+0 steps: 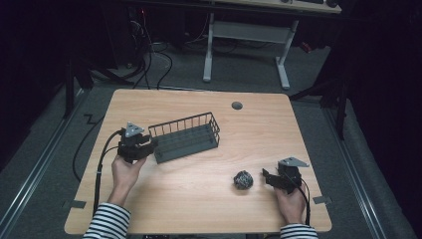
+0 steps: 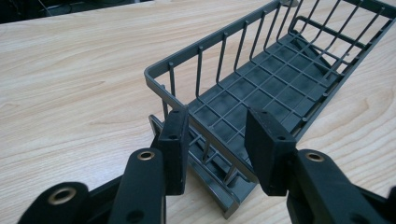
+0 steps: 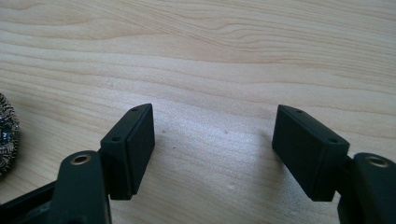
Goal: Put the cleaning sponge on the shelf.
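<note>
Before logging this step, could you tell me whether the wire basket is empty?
Empty: the wire basket shows only bare grid floor; the steel-wool ball lies outside it.

Desk frame (image 1: pixel 246 37) beyond wooden table (image 1: pixel 278 134)

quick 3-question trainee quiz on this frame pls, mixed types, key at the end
1. True or false: the left gripper has its jaws around the near end wall of the wire basket.
2. What lies on the table just beside the right gripper? A) a sponge B) a ball of metal scouring wire C) a cup
3. Fill in: the right gripper's jaws stand ___, with bare wood between them.

Key
1. True. In the left gripper view the pads sit either side of the basket's end wall, closed in on it.
2. B, the scouring ball, apart from the jaws and untouched.
3. Open.
</note>
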`<action>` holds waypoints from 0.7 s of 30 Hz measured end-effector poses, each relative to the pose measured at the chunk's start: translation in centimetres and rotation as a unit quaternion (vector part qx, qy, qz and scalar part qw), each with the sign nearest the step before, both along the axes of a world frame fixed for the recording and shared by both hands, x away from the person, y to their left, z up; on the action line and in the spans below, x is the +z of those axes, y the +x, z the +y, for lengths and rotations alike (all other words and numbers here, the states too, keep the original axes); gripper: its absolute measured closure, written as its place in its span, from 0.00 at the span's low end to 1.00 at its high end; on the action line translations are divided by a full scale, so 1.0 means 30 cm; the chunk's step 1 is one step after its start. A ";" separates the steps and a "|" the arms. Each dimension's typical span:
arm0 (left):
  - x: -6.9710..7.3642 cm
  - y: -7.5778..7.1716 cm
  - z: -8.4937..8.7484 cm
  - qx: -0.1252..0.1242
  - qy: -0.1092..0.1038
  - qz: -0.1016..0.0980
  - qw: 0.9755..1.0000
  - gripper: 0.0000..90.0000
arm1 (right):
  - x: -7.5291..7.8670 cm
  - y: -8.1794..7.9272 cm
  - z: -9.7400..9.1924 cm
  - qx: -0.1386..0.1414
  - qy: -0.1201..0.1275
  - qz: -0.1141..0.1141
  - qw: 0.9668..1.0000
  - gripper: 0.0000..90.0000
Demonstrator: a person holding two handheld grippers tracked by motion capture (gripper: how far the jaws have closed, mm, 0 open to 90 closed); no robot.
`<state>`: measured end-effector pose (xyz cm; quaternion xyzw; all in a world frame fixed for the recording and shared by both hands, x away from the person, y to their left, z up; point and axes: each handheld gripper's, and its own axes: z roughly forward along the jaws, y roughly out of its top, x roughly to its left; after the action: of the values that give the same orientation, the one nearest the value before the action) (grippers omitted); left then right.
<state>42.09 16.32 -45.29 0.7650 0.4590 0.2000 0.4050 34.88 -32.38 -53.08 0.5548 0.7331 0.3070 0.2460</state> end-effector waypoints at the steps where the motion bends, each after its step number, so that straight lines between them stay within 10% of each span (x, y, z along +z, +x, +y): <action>1: 0.001 -0.002 -0.002 -0.003 0.000 0.001 1.000 0.68 | 0.000 0.000 0.000 0.000 0.000 0.000 1.000 0.33; 21: 0.004 -0.060 -0.082 -0.043 0.003 -0.003 0.999 0.69 | 0.000 0.000 0.000 0.000 0.000 0.000 1.000 0.33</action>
<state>40.29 13.85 -45.16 0.7846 0.4242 0.1860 0.4122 34.88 -32.37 -53.07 0.5551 0.7329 0.3068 0.2461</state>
